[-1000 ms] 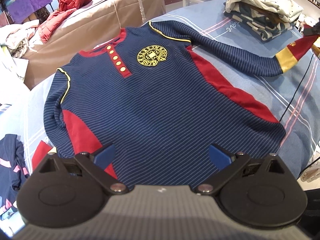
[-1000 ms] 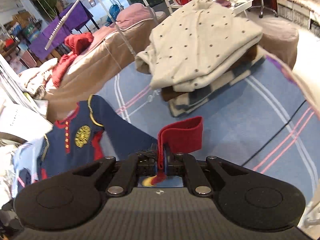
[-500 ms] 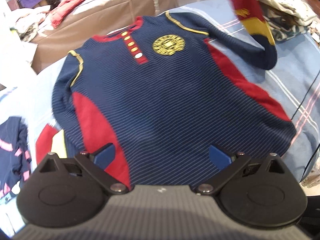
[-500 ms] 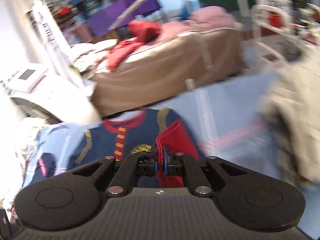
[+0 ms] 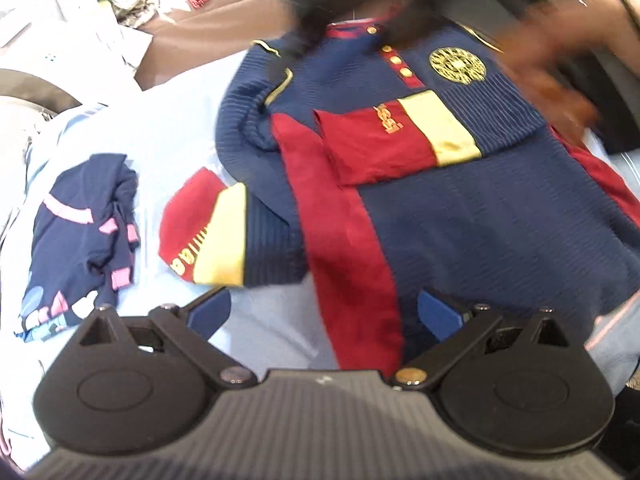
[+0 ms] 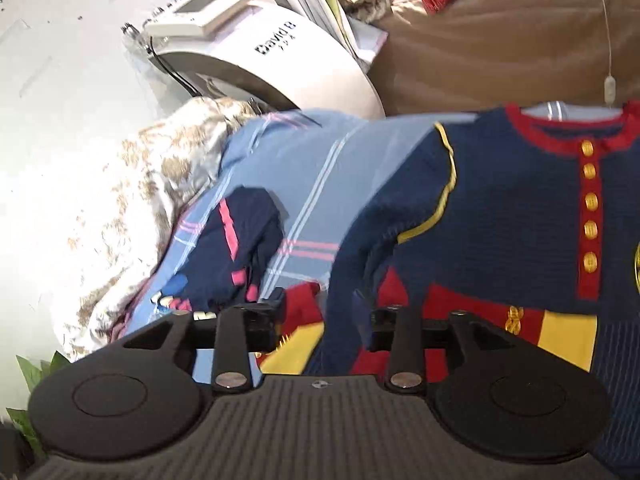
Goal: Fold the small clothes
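Observation:
A navy striped sweater (image 5: 500, 216) with red side panels and a gold emblem lies flat on the blue plaid sheet (image 5: 168, 120). One sleeve is folded across the chest, and its red and yellow cuff (image 5: 400, 140) rests below the buttons. The other cuff (image 5: 204, 236) lies on the sheet left of the body. My left gripper (image 5: 328, 312) hovers open above the hem with nothing in it. My right gripper (image 6: 318, 308) is opening above the sweater (image 6: 500, 208); its pads press on nothing, and the folded cuff (image 6: 560, 332) lies to its right.
A crumpled navy garment with pink stripes (image 5: 80, 236) lies on the sheet to the left. Beyond the bed stand a white machine (image 6: 260, 52) and a tan covered couch (image 6: 500, 48). Beige patterned cloth (image 6: 152, 168) hangs off the left edge. A person's blurred hand (image 5: 552, 64) crosses the top right.
The right gripper swung the red cuff across over the chest and let go of it, its jaws now apart. The left gripper drifted toward the sweater's left side, staying open.

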